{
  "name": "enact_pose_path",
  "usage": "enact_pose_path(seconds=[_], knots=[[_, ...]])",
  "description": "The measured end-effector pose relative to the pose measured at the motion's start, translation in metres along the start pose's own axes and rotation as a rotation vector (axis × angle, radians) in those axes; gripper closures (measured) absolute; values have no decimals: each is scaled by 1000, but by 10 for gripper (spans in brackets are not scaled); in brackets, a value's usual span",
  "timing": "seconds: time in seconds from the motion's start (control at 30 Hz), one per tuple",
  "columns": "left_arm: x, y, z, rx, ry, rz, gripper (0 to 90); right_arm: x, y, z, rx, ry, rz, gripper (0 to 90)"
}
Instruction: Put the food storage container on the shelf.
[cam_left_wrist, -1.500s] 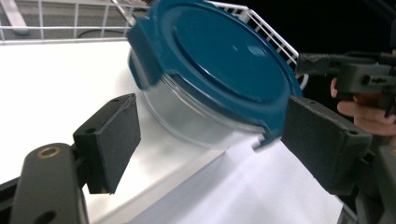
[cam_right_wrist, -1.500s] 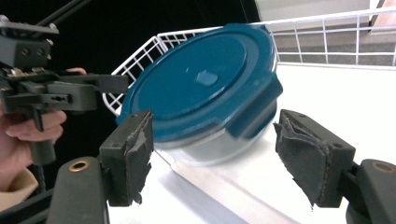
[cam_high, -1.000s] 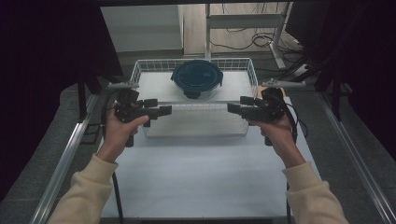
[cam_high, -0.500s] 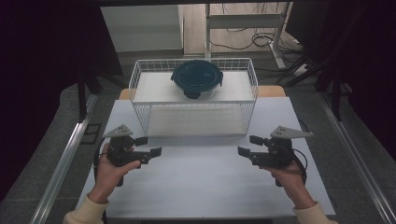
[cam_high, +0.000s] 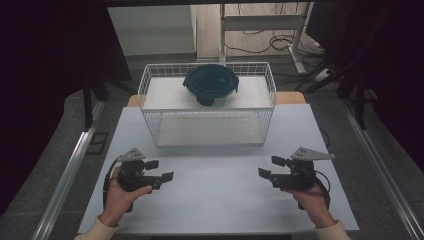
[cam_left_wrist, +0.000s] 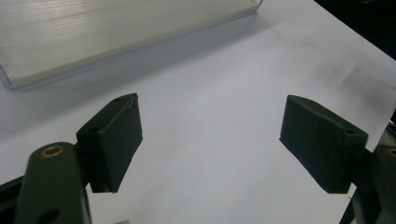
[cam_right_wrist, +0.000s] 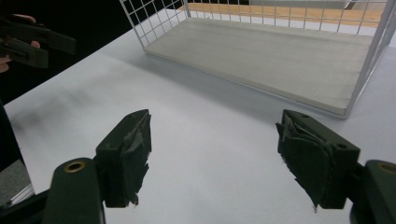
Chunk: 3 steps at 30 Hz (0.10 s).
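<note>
Left gripper (cam_high: 161, 170) is hovering low over the white table (cam_high: 215, 200) at its near left, jaws spread, nothing between them. Right gripper (cam_high: 270, 167) is mirroring it at the near right, jaws likewise spread and empty; per readings, these have just been opening a little. The 2 grippers are pointing toward each other, well apart. A wire rack (cam_high: 207, 112) is standing at the table's far middle. A dark round container (cam_high: 210, 83) with a clip lid is sitting on the rack's top shelf, far from both grippers.
</note>
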<state>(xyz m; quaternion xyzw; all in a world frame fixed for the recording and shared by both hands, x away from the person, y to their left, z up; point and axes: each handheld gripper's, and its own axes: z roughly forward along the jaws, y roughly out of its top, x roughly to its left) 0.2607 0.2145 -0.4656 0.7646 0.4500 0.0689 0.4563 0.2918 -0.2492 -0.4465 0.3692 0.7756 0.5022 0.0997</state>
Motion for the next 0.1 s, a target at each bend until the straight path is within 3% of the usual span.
enact_pose_path(seconds=[0.1], knots=[[1, -2, 1, 2, 7, -4, 202, -1, -2, 1, 2, -8, -1, 243]])
